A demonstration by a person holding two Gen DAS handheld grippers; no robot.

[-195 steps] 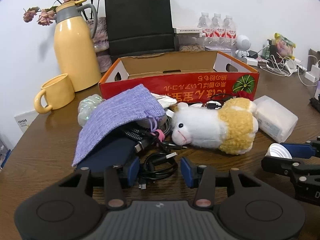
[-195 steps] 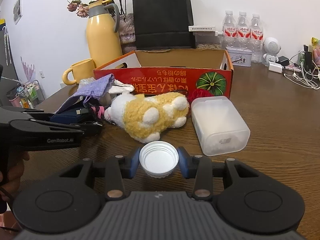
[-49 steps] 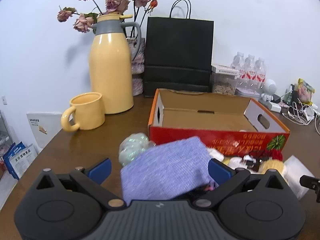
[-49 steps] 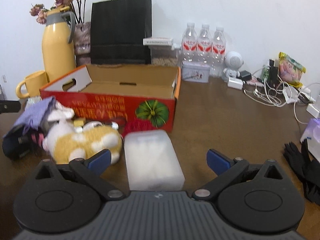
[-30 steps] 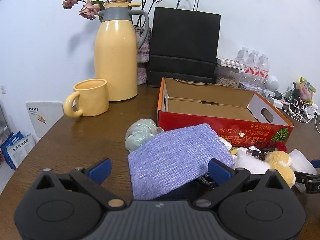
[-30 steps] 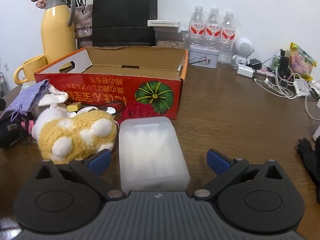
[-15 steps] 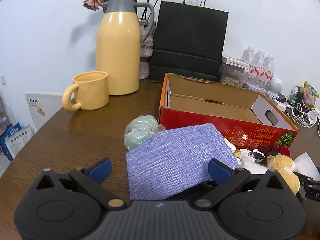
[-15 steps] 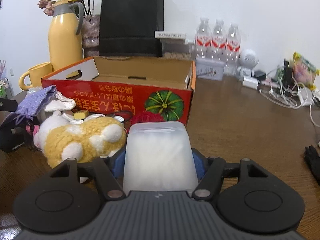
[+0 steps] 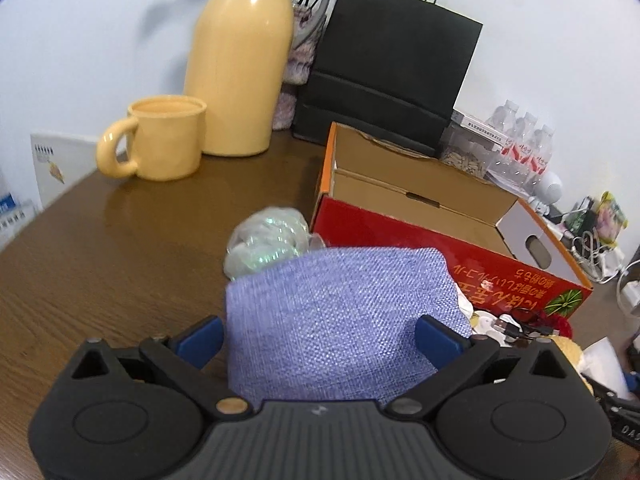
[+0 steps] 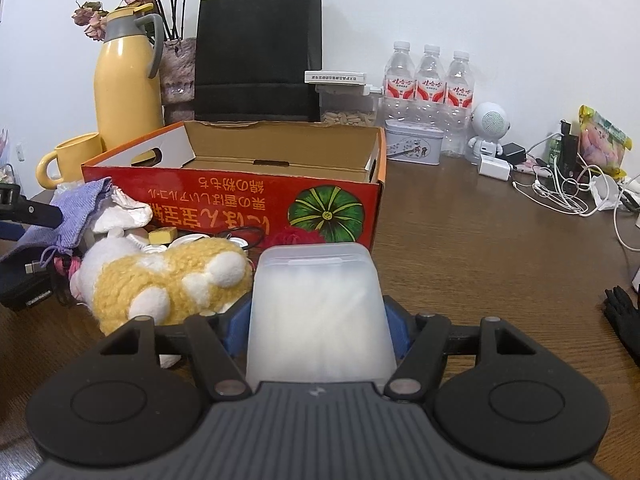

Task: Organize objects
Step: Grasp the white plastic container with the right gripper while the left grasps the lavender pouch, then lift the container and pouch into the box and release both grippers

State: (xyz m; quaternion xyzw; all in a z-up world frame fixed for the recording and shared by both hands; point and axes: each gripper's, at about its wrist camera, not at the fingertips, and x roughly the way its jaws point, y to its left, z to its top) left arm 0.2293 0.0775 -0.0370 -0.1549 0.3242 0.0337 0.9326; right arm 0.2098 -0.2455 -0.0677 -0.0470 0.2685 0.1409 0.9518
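My right gripper (image 10: pixel 316 330) is shut on a translucent white plastic box (image 10: pixel 316 304), which fills the space between its blue pads. My left gripper (image 9: pixel 318 338) is open wide, its jaws on either side of a purple woven pouch (image 9: pixel 340 320) without touching it. The red cardboard box (image 10: pixel 240 196) with an open top stands behind the clutter; it also shows in the left wrist view (image 9: pixel 440 236). A yellow and white plush sheep (image 10: pixel 160 280) lies left of the plastic box. The purple pouch (image 10: pixel 76 208) shows at the left of the right wrist view.
A yellow thermos (image 9: pixel 240 64), yellow mug (image 9: pixel 160 144) and black paper bag (image 9: pixel 388 64) stand at the back. An iridescent ball (image 9: pixel 268 240) lies behind the pouch. Water bottles (image 10: pixel 428 80), a white speaker (image 10: pixel 490 128), chargers and cables (image 10: pixel 560 188) crowd the right.
My right gripper has kept its hold on the plastic box, tilting up a little. My left gripper has come in closer over the purple pouch, still open.
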